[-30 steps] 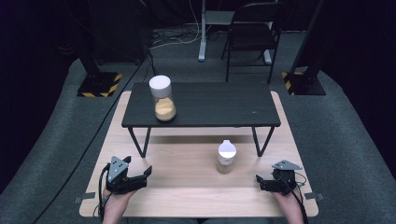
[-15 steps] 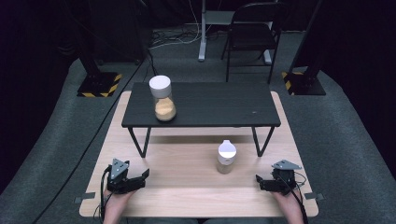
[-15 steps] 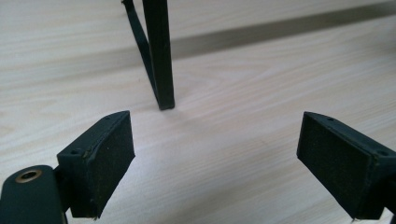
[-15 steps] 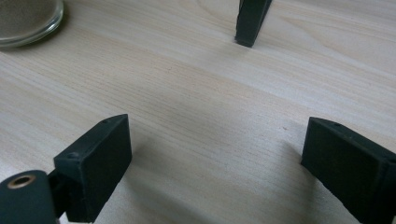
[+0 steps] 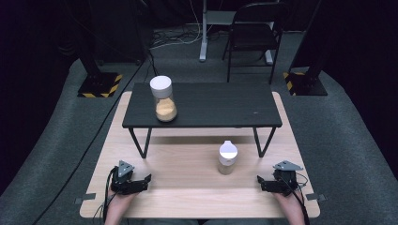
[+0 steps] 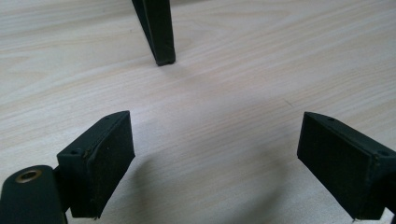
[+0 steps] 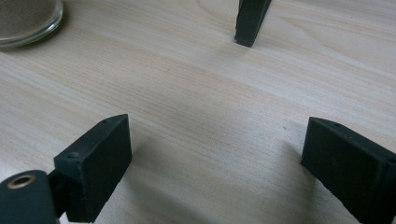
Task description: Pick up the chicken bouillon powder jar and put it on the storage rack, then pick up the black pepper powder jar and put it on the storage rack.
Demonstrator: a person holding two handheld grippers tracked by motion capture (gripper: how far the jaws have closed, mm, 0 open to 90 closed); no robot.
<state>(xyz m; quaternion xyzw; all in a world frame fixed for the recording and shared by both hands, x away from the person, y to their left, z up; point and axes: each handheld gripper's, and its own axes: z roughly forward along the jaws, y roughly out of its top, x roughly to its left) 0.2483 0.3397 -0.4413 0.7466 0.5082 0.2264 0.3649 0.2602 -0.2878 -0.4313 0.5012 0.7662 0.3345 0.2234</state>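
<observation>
Pale wood-grain table (image 5: 187,197); glass jar (image 5: 227,158), white domed lid, sandy fill.

Floor: grey carpet (image 5: 342,140) around the table; darker toward the far end of the room
Table: light wood table (image 5: 187,197), grain running side to side; pale and evenly lit
Stand: low black stand (image 5: 211,105) on thin black legs, set across the far half of the table
Chair: dark folding chair (image 5: 253,33) beyond the far edge, near a white pole (image 5: 204,33)
Posts: black uprights on bases with yellow-and-black hazard stripes (image 5: 101,84) off the far left corner, (image 5: 305,84) off the far right corner
Cables: loose cables (image 5: 173,40) on the floor at the back
Light: bright over the table; surroundings dark
</observation>
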